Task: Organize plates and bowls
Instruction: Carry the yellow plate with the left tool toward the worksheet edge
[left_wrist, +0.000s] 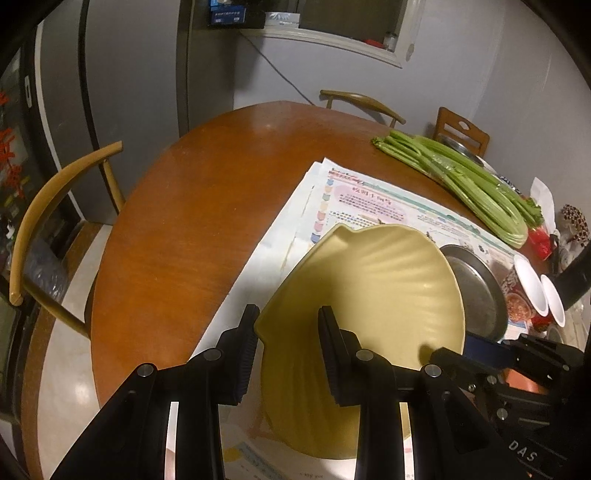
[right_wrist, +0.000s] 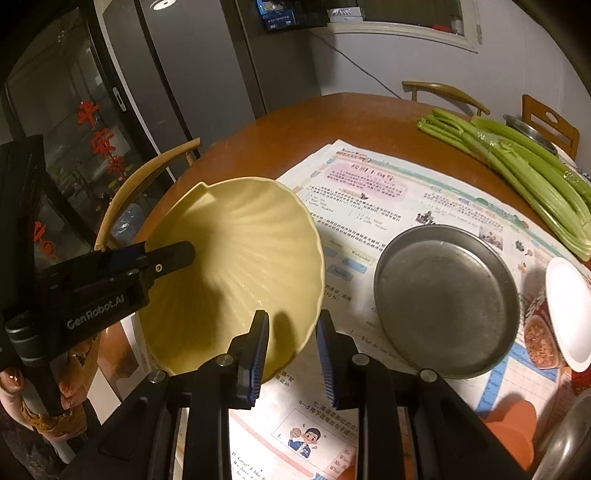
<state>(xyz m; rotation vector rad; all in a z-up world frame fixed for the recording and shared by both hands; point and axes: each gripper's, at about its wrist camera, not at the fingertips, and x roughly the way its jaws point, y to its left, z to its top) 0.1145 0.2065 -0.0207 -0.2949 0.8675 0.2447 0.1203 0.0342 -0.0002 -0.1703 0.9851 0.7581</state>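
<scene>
Both grippers clamped the rim of a yellow shell-shaped plate (right_wrist: 236, 258) above the paper-covered table.

The round wooden table (left_wrist: 177, 206) carried spread newspapers (right_wrist: 388, 192), with a celery bundle (right_wrist: 517, 166) lying along its far right side. The yellow plate sat tilted over the papers, just left of a flat metal plate (right_wrist: 443, 299) resting on them. A printed paper cup (right_wrist: 543, 332) lay on its side beside the metal plate. The left gripper (left_wrist: 288, 321) was clenched on the yellow plate's left edge; the right gripper (right_wrist: 291, 325) pinched its near right rim.
</scene>
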